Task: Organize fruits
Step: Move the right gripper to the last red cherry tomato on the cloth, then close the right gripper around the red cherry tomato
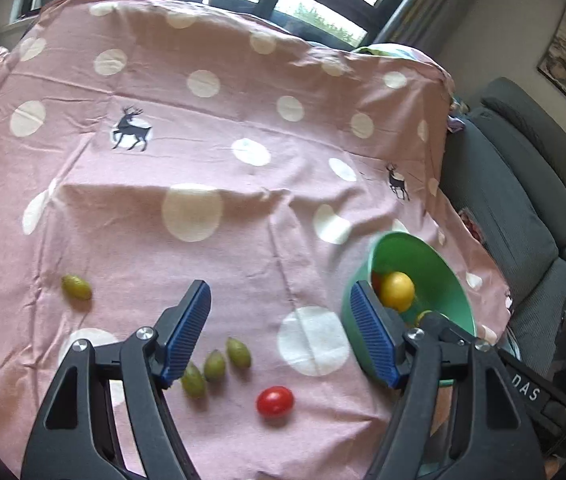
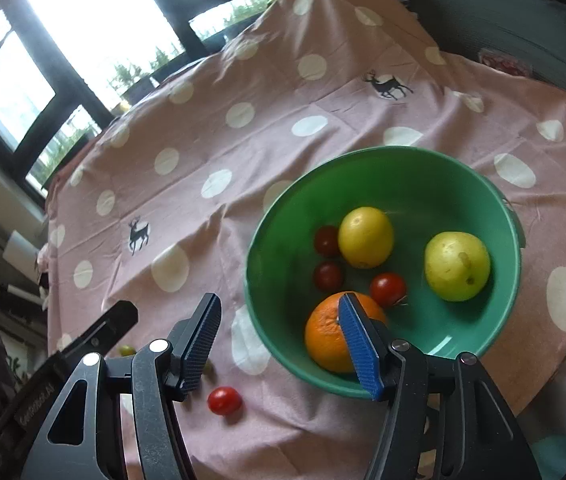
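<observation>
the green bowl (image 2: 383,176) sits on the pink dotted cloth (image 2: 203,128), and in it we see an orange (image 2: 323,336) at the near wall, a yellow lemon (image 2: 365,237), a pale yellow-green fruit (image 2: 457,266) apart to the right, and three small dark red tomatoes (image 2: 387,289) between the lemon and the orange. outside the bowl, one red tomato (image 1: 275,401) lies alone on the cloth, just left of the bowl as our left view has it. three green olive-like fruits (image 1: 215,365) lie in a short row beside it, the nearest partly hidden behind a blue pad. a fourth green one (image 1: 76,287) lies well apart, farther left.

our left gripper (image 1: 281,336) hangs over the cloth with its jaws spread wide and nothing between them; its right finger stands in front of the bowl's rim. our right gripper (image 2: 281,346) is about half open and also empty, its right finger in front of the orange, though we cannot tell whether it touches it; its left finger is over the cloth. beyond the cloth we see a dark-framed window (image 2: 95,24) and a grey sofa (image 1: 523,200).
</observation>
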A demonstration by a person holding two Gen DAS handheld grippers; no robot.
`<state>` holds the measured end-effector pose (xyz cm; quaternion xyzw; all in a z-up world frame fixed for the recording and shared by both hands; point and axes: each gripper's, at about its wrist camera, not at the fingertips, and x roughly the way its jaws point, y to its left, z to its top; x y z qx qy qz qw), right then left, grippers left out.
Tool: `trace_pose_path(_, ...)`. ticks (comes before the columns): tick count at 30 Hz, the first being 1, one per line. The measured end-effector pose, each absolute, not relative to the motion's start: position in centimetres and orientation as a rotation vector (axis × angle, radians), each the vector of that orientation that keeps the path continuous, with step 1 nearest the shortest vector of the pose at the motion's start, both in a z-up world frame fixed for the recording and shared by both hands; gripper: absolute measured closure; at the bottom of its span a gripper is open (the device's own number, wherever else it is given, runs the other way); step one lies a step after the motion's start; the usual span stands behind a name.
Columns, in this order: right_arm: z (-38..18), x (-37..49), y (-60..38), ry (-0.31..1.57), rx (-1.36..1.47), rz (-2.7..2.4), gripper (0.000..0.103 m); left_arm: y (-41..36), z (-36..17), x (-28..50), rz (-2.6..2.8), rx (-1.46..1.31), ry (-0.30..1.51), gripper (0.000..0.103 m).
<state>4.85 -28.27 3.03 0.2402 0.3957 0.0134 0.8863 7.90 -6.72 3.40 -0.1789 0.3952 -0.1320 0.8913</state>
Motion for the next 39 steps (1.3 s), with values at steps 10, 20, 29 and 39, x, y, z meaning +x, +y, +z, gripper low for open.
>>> trace_pose_path(10, 1.7, 5.2, -23.6, 0.896, 0.357, 0.053, 0.04, -2.5, 1.7, 8.4, -0.187, -0.366, 0.919, 0.03)
trace_pose_path(20, 2.7, 3.7, -22.3, 0.85, 0.386, 0.221, 0.042, -3.0, -0.2, 5.8, -0.344, -0.378, 1.011, 0.037)
trace_pose_path(29, -1.1, 5.9, -20.6, 1.01, 0.427, 0.279, 0.06, -4.9, -3.1, 5.2, -0.393, -0.36, 1.124, 0.051)
trace_pose_path(39, -4.0, 7.3, -20.4, 1.111, 0.457, 0.29, 0.066, -7.1, -3.6, 5.2, -0.51, -0.352, 1.143, 0.06)
